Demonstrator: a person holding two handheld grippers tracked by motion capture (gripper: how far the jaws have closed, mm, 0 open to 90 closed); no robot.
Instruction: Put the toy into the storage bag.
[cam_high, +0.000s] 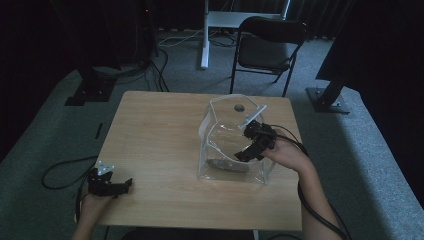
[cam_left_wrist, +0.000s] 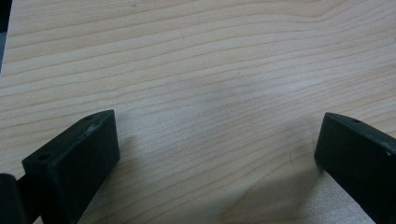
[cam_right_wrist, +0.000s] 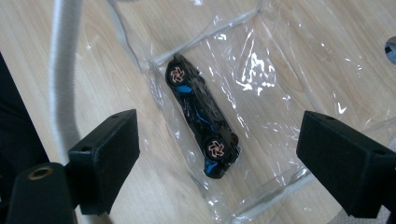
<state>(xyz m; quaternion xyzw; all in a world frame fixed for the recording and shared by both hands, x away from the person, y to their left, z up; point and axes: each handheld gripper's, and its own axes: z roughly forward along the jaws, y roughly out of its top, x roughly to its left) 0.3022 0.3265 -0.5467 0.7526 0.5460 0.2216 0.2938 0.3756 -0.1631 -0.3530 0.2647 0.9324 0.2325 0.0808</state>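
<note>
A clear plastic bag (cam_high: 235, 142) stands open on the wooden table (cam_high: 160, 135), right of centre. Inside it, on the bottom, lies a black toy car (cam_right_wrist: 203, 116) with blue trim and pink-spoked wheels, on its side; it shows as a dark shape (cam_high: 222, 164) from above. My right gripper (cam_high: 250, 142) hangs open in the bag's mouth, over the car, with nothing between its jaws (cam_right_wrist: 215, 154). My left gripper (cam_high: 120, 187) rests open at the table's front left, over bare wood (cam_left_wrist: 217, 140).
A white-grey strap or hose (cam_right_wrist: 63, 70) runs along the bag's edge. A dark round spot (cam_high: 239, 106) marks the bag's far wall. Beyond the table stand a black folding chair (cam_high: 267, 45), a white desk leg (cam_high: 204, 35) and dark stands. Cables lie on the grey floor.
</note>
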